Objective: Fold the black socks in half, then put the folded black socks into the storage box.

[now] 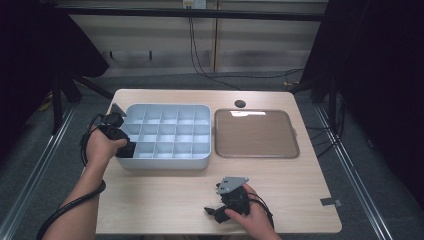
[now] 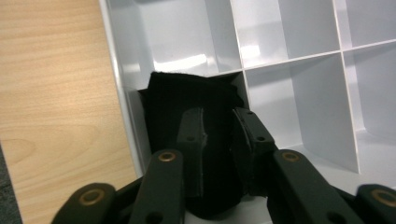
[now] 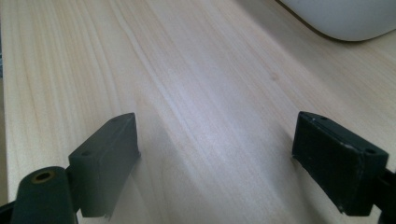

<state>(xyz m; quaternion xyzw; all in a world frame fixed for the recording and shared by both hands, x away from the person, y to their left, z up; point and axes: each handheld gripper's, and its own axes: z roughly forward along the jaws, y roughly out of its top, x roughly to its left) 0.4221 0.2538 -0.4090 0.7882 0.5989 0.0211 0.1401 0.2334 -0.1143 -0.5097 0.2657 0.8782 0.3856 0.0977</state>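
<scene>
Black cloth (image 2: 187,100) sits in the corner cell of the grey organizer (image 1: 202,161), the cell nearest to the left hand (image 1: 100,147), and it stands against the cell walls. We see in the left gripper view that the left tool (image 2: 218,135) is down in this same cell, with the cloth between and behind its jaws. The jaws stand a little apart and we cannot tell for sure if the pads press on the cloth; they look slightly loose.

Nearest to us, at the front edge of the table (image 1: 165,200), the right hand (image 1: 255,215) holds the right tool (image 1: 212,211) low over the bare wood. Its jaws are wide apart, with nothing between them.

Farther back, the organizer lies on the left half of the table, and its other cells look empty in the high view. Just beside it on the right lies a brown tray (image 1: 295,150), close to it but not touching as far as we see. Behind the tray there is a small round hole (image 1: 240,103) in the table.
</scene>
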